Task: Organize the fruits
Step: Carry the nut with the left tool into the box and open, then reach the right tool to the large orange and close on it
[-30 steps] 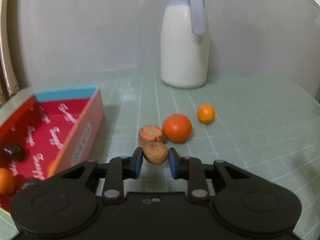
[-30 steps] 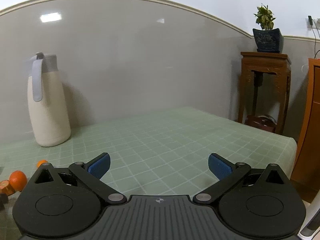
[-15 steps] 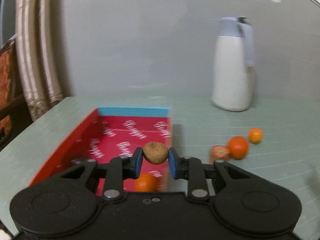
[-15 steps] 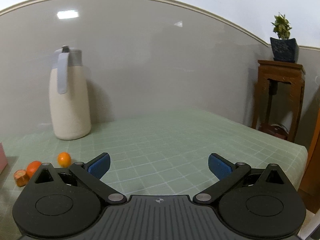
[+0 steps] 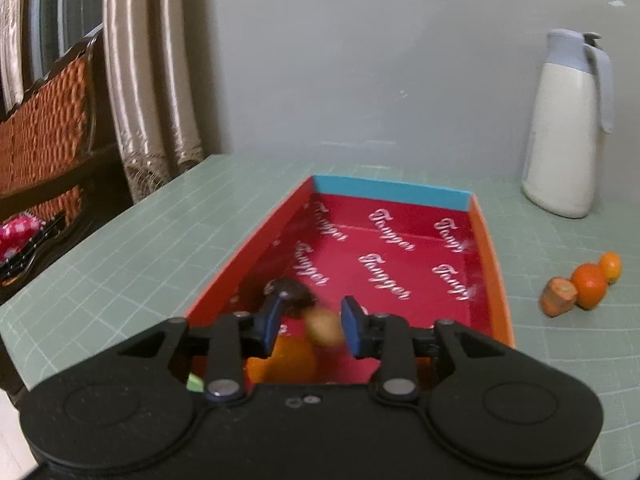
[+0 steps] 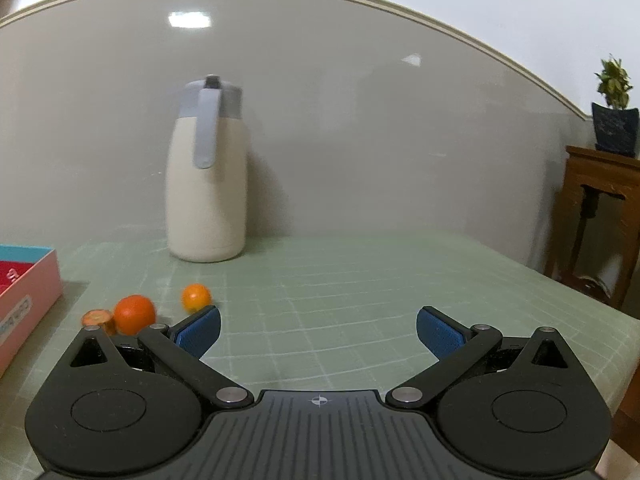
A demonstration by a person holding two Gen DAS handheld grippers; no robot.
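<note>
A red box (image 5: 390, 192) with a blue far wall lies on the green table. My left gripper (image 5: 310, 322) hangs over its near end with its jaws opening. A small brown fruit (image 5: 325, 327), blurred, sits between the pads with a gap on its left side. Below it in the box lie an orange (image 5: 288, 360) and a dark fruit (image 5: 292, 292). Right of the box are a carrot piece (image 5: 558, 296), an orange (image 5: 589, 285) and a small orange (image 5: 611, 266). My right gripper (image 6: 318, 334) is open and empty, with the orange (image 6: 134, 314) and small orange (image 6: 196, 297) ahead to its left.
A cream jug (image 5: 568, 128) with a grey lid stands at the back of the table by the wall. A wicker chair (image 5: 44, 136) and curtains are off the table's left edge. A wooden stand (image 6: 600, 208) with a potted plant is at the far right.
The left gripper carried the brown fruit leftward from beside the loose oranges to over the box, and its pads have parted from the fruit. The right gripper swung left, bringing the jug and oranges into view.
</note>
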